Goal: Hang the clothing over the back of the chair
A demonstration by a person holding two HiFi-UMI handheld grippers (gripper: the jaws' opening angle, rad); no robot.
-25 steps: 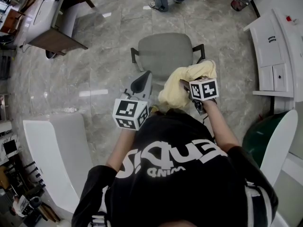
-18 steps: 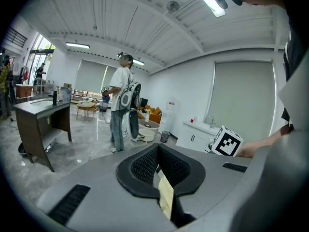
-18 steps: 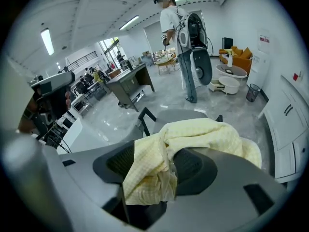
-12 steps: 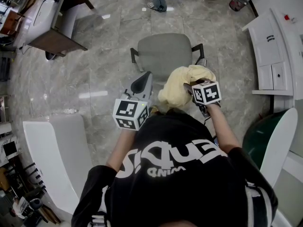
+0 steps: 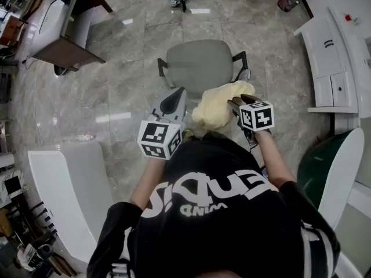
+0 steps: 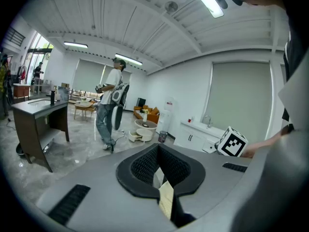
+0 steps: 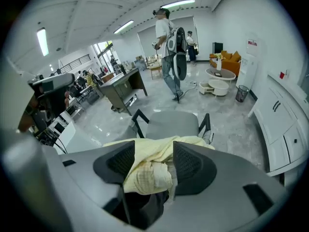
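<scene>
Clamped between the right gripper's (image 7: 152, 153) ribbed black pads: soft, crumpled pale-yellow clothing (image 5: 217, 106), bunched at the near edge of a grey padded chair (image 5: 200, 65). Alongside, left gripper (image 6: 159, 151), tips pressed together. Beyond, glossy veined marble floor (image 5: 127, 97).
</scene>
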